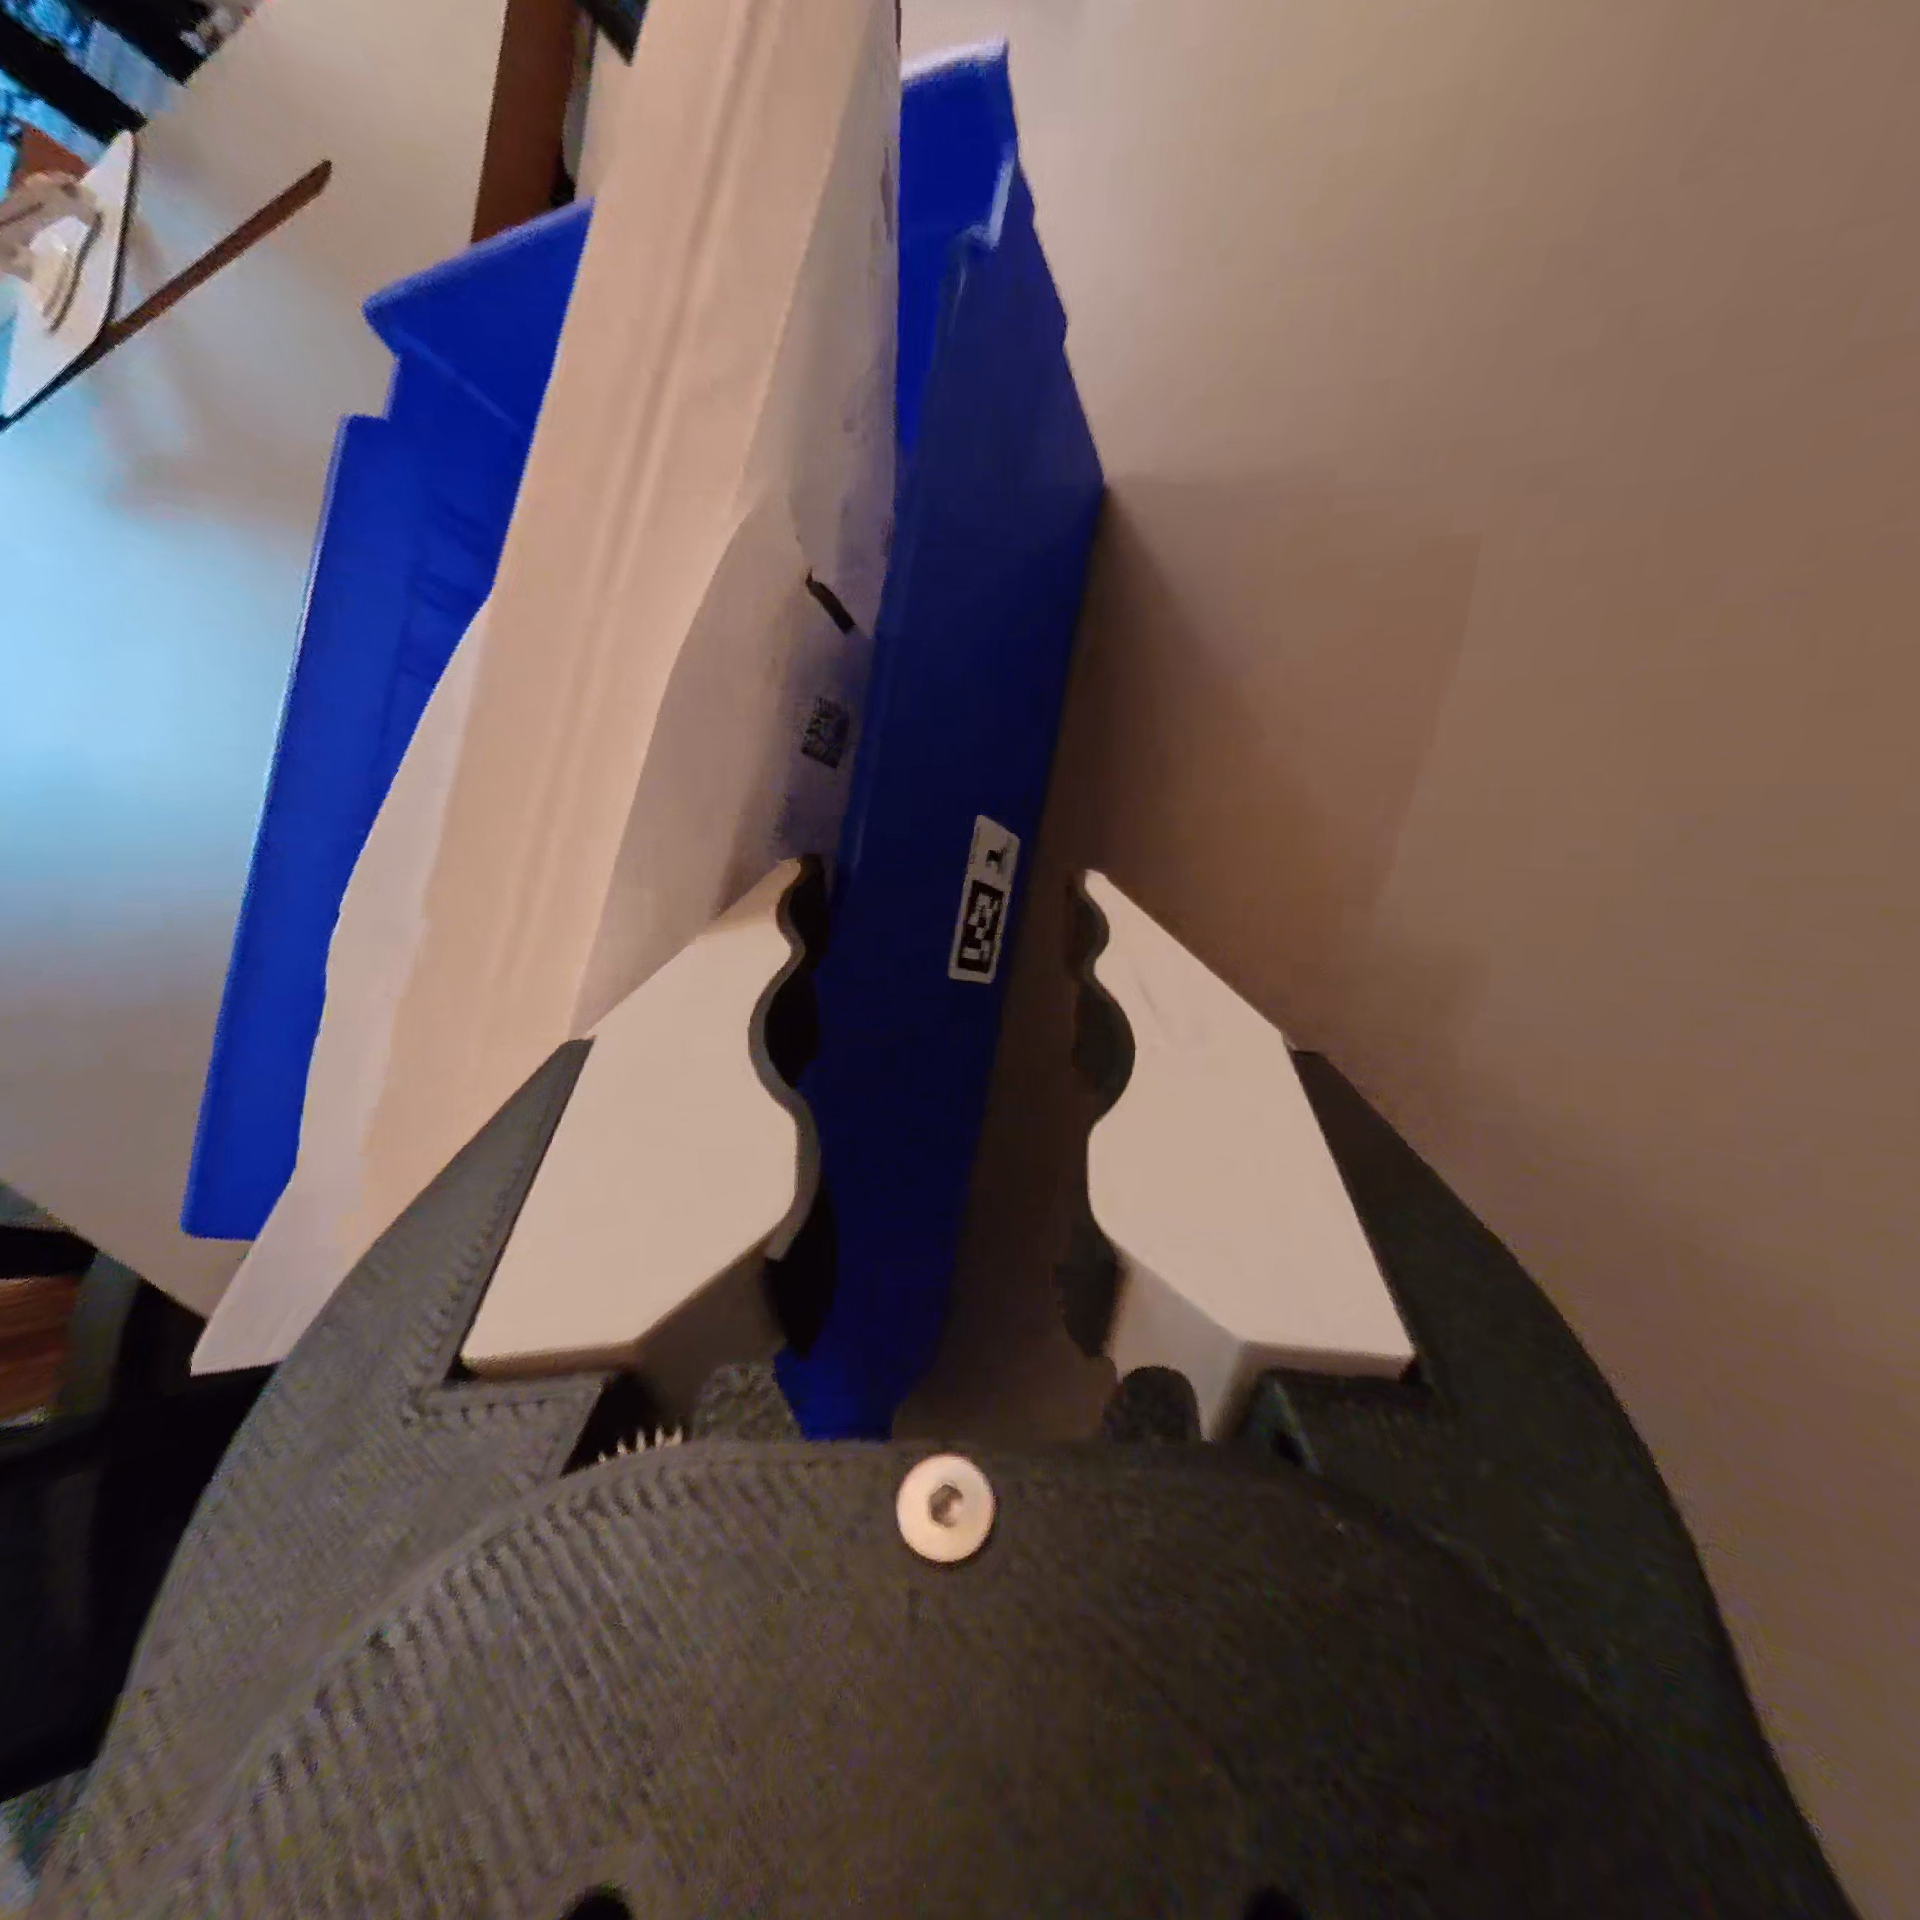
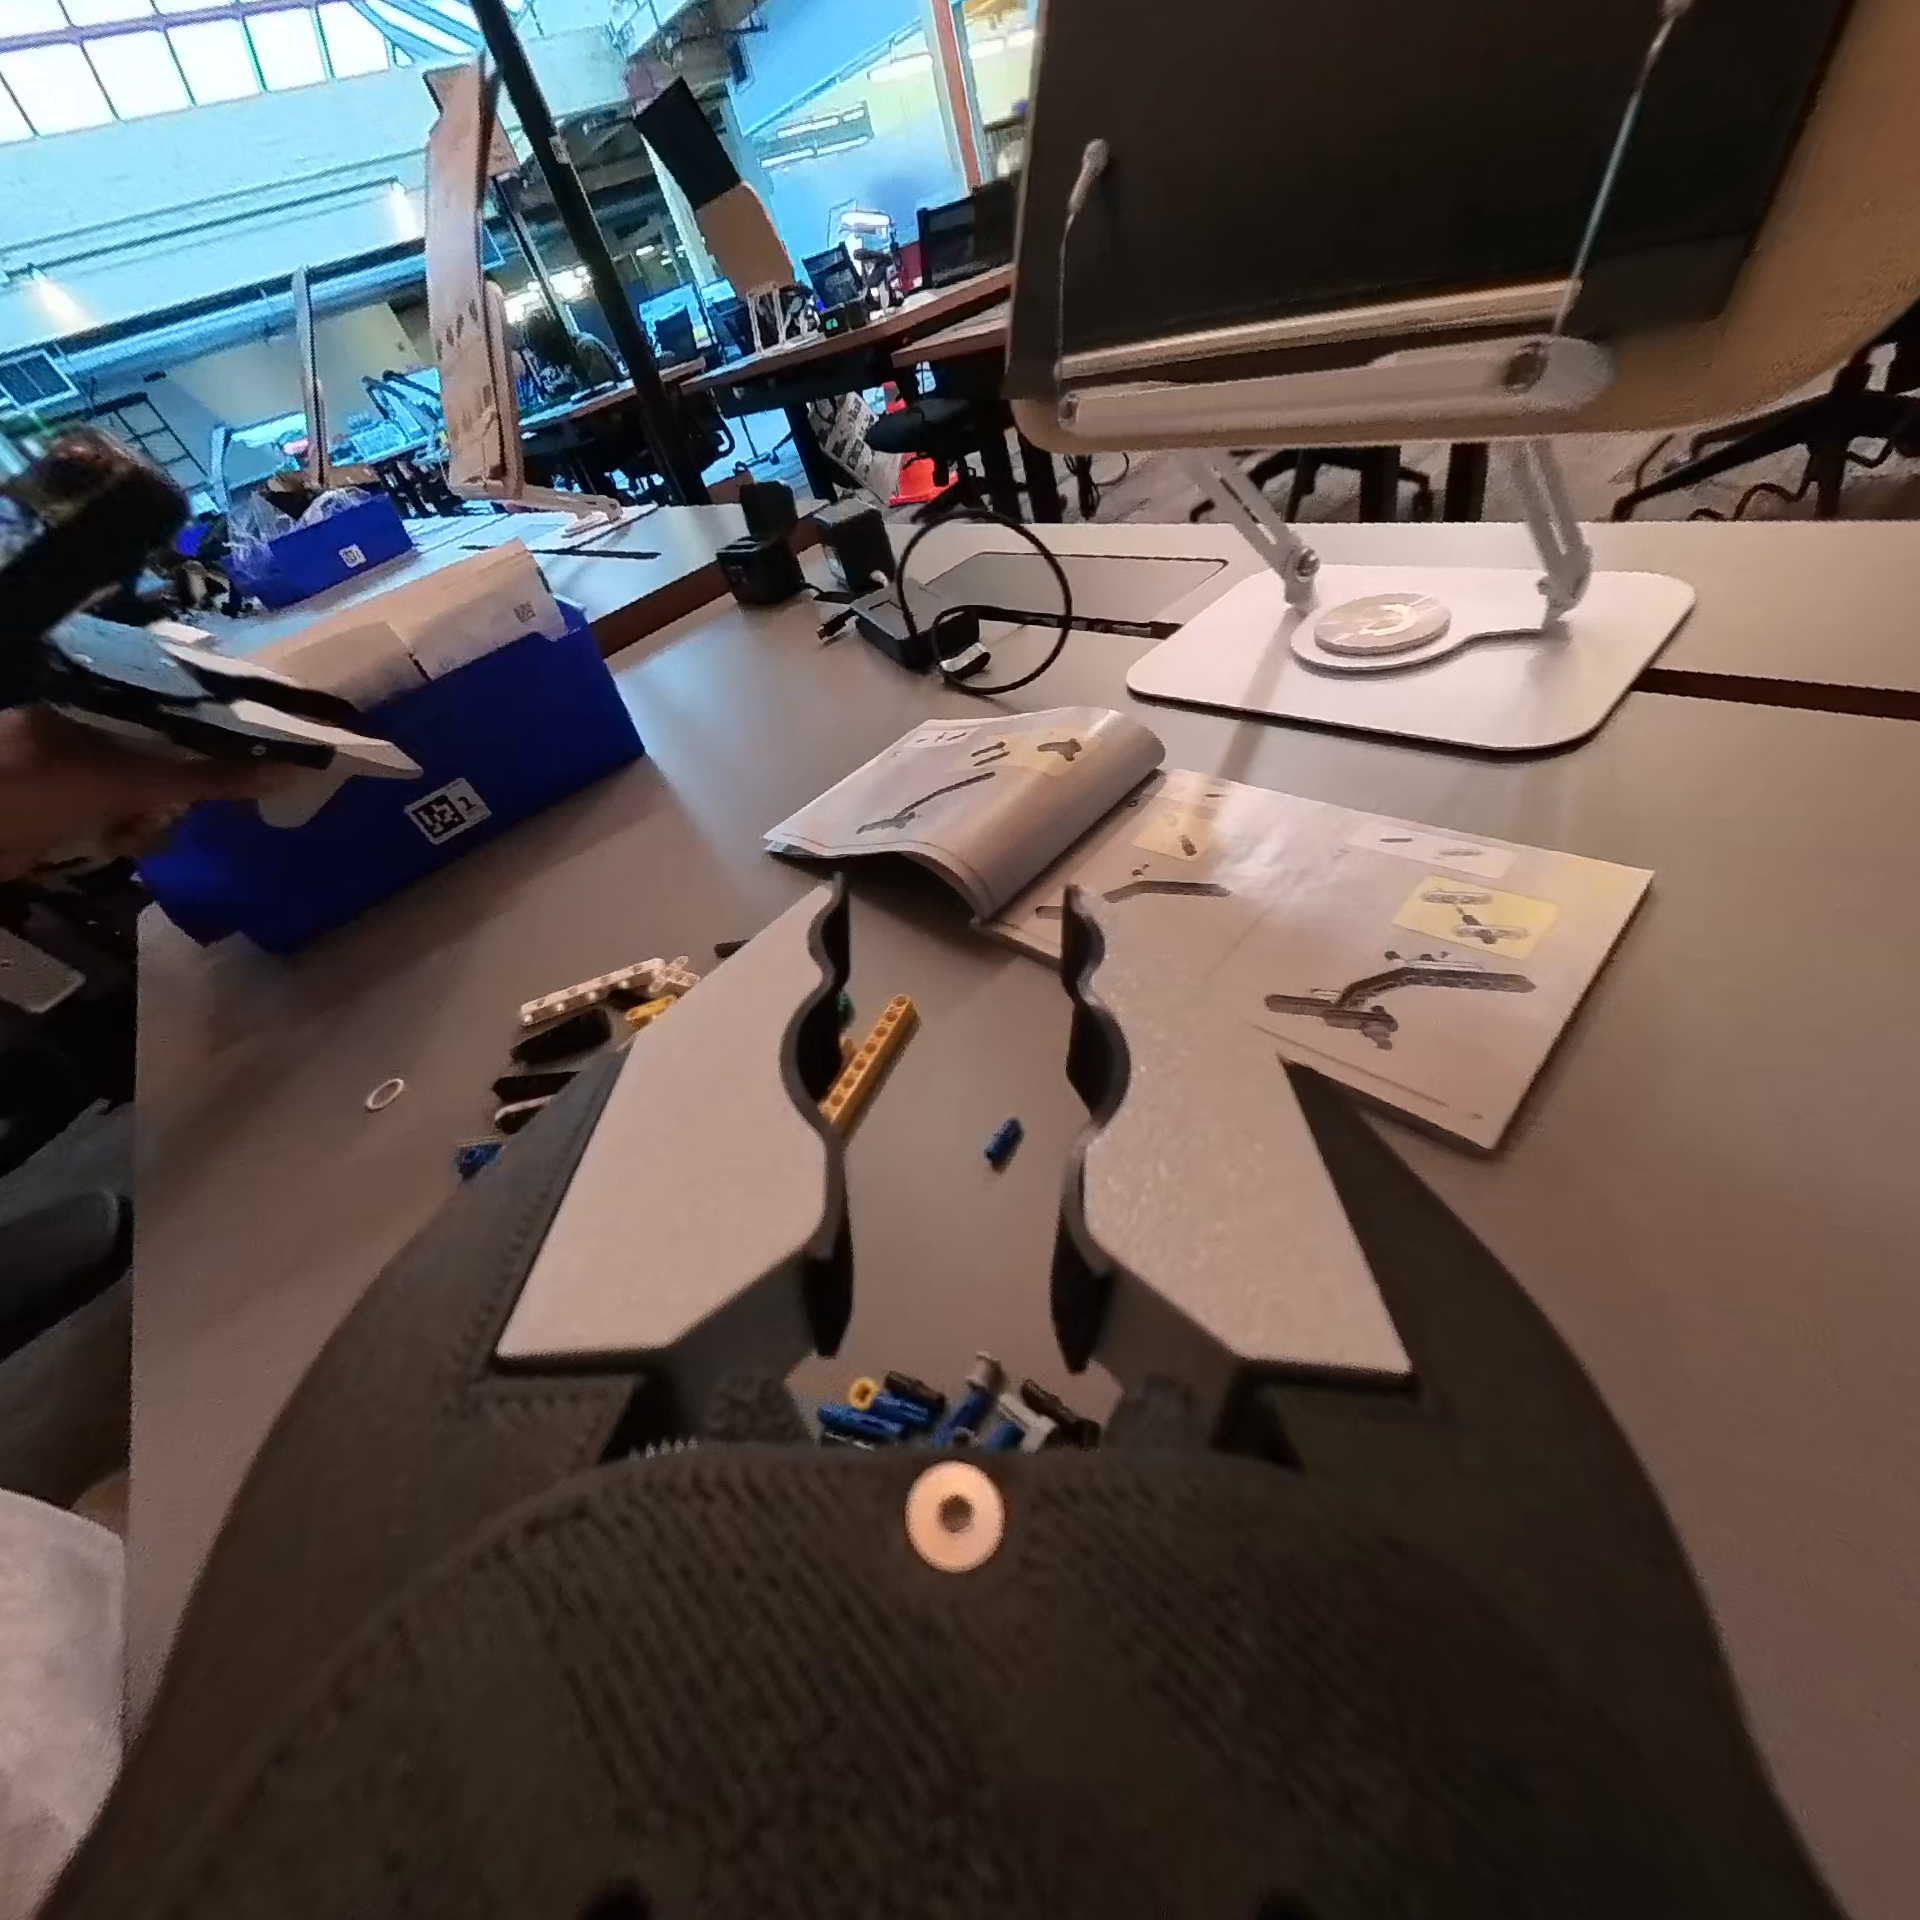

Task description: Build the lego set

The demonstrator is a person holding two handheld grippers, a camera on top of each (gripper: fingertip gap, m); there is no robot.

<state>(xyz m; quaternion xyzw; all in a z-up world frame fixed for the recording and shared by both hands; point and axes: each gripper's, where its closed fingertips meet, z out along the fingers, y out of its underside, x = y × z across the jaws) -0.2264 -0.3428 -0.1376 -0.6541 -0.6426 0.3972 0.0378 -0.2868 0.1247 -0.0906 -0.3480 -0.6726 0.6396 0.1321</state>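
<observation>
My left gripper (image 1: 945,878) is open and straddles the side wall of a blue bin (image 1: 966,623). Its left finger is inside the bin and touches the wall; its right finger stands apart outside. White paper packs (image 1: 707,520) fill the bin. The right wrist view shows that gripper (image 2: 353,779) at the bin's (image 2: 499,748) near corner. My right gripper (image 2: 956,914) is open and empty above loose Lego parts on the grey table (image 2: 312,1195): a yellow beam (image 2: 873,1060), a blue pin (image 2: 1003,1141), a white beam (image 2: 603,992) and a heap of blue and black pins (image 2: 935,1408).
An open instruction booklet (image 2: 1351,935) lies just beyond my right gripper. A laptop on a silver stand (image 2: 1455,644) stands at the back right. A charger and black cables (image 2: 935,623) lie behind the booklet. A small white ring (image 2: 385,1094) lies at the left. Across from one pair of fingers to the other is roughly 45 cm. The white beam (image 2: 603,992) sits 20 cm or so from the ends of my left fingers.
</observation>
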